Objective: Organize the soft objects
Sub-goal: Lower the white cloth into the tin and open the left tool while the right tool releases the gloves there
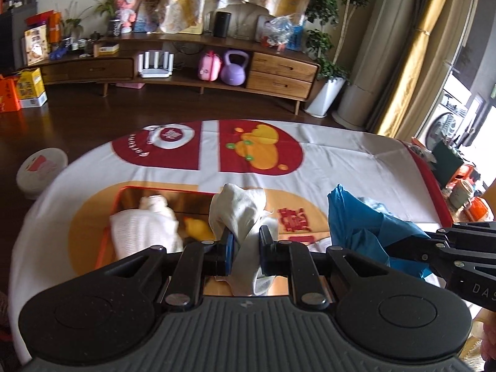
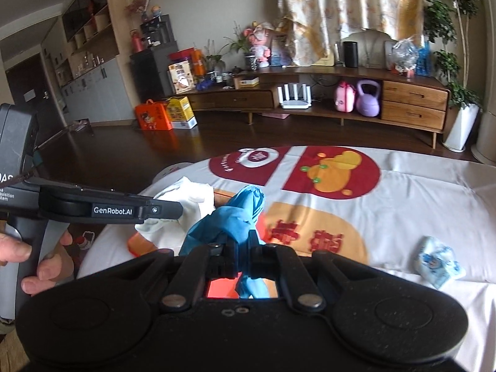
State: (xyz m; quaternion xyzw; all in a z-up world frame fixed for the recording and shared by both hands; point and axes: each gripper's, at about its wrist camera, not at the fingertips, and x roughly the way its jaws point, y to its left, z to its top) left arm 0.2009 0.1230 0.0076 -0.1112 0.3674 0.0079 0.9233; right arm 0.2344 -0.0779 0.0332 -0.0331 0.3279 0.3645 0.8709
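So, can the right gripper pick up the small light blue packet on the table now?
Probably not yet: the right gripper is shut on the blue cloth. The light blue packet lies uncovered on the tablecloth.

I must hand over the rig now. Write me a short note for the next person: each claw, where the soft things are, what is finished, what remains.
Left claw: shut on a white cloth, lifted above the orange tray.
Right claw: shut on a blue cloth, lifted over the table, beside the left one.
Done: a white knitted item and a yellow soft toy already lie in the tray.
Left: place both held cloths, presumably in the tray; then fetch the small light blue packet lying on the tablecloth, to the right.
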